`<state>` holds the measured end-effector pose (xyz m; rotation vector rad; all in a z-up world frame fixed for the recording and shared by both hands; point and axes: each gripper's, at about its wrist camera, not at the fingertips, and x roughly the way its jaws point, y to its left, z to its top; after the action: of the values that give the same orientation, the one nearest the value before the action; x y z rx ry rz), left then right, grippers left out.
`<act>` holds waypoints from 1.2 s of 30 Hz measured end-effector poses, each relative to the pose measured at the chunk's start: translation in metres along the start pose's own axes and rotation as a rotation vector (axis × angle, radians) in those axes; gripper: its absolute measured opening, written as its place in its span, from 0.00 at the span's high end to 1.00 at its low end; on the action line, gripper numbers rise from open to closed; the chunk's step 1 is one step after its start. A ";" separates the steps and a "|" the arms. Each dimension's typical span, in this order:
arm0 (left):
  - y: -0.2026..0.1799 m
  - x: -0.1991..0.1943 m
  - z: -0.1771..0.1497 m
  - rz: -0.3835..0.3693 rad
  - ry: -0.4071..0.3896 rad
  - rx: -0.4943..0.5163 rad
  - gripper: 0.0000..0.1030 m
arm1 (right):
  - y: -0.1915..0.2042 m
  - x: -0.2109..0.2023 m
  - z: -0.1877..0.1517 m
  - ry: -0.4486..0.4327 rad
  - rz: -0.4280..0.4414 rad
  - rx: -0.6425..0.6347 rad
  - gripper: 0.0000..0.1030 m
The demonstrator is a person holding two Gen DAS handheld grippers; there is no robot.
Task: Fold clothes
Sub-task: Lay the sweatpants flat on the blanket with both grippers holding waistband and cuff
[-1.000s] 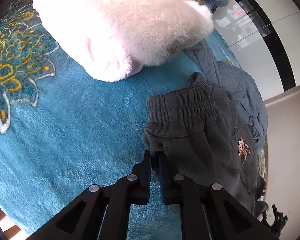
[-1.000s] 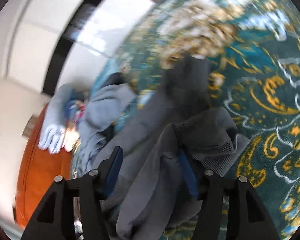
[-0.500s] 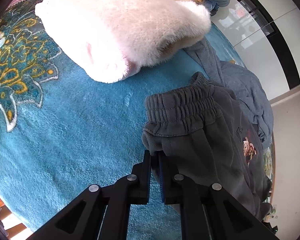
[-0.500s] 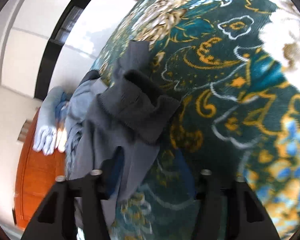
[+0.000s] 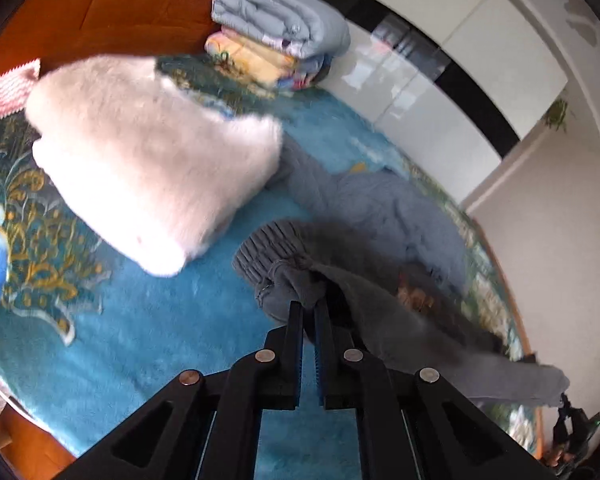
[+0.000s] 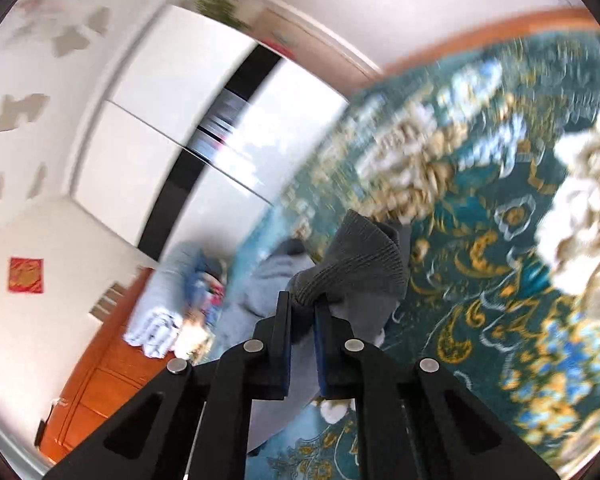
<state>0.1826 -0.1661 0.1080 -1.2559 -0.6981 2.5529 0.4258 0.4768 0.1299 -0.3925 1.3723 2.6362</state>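
Observation:
Dark grey sweatpants (image 5: 364, 280) hang lifted above the blue patterned blanket (image 5: 148, 320). My left gripper (image 5: 308, 308) is shut on the fabric just below the elastic waistband (image 5: 268, 248); a leg trails off to the right. In the right wrist view my right gripper (image 6: 302, 304) is shut on the ribbed cuff (image 6: 360, 260) of a leg, held above the blanket (image 6: 500, 280). The view is motion-blurred.
A folded fluffy pink-white garment (image 5: 152, 168) lies left of the sweatpants. A blue-grey garment (image 5: 400, 208) lies crumpled behind them. Folded bedding (image 5: 276, 36) is stacked against the wooden headboard (image 5: 140, 4). A white wardrobe (image 5: 440, 92) stands beyond the bed.
My right gripper has closed on the leg cuff and lifted it. My left gripper has raised the waistband off the blanket; both views swung upward.

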 end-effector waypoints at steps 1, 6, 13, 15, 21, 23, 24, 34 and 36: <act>0.010 0.010 -0.019 0.032 0.056 -0.013 0.94 | -0.006 -0.005 -0.007 0.008 -0.026 -0.012 0.90; 0.050 0.045 -0.047 0.022 0.223 -0.204 0.95 | -0.093 0.007 -0.062 0.184 -0.254 0.196 0.90; 0.002 -0.004 -0.001 -0.138 0.113 -0.134 0.95 | -0.082 -0.019 -0.057 0.116 -0.115 0.260 0.90; -0.002 -0.017 0.010 -0.191 0.094 -0.138 0.95 | -0.066 -0.025 -0.047 0.087 -0.055 0.246 0.90; 0.024 0.016 0.013 -0.172 0.152 -0.178 0.95 | -0.036 -0.022 -0.021 0.087 -0.203 0.108 0.90; 0.048 0.039 -0.007 -0.128 0.240 -0.226 0.95 | -0.055 -0.009 -0.029 0.122 -0.266 0.145 0.90; 0.056 0.049 -0.018 -0.106 0.280 -0.247 0.95 | -0.065 -0.003 -0.034 0.138 -0.297 0.162 0.90; 0.029 0.009 0.014 -0.236 0.123 -0.157 0.95 | -0.062 -0.023 -0.025 0.101 -0.211 0.180 0.90; 0.024 0.011 0.011 -0.213 0.125 -0.125 0.95 | -0.048 -0.032 -0.016 0.068 -0.161 0.151 0.90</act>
<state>0.1678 -0.1866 0.0940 -1.2896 -0.9221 2.2708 0.4713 0.4909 0.0925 -0.5525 1.4807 2.3936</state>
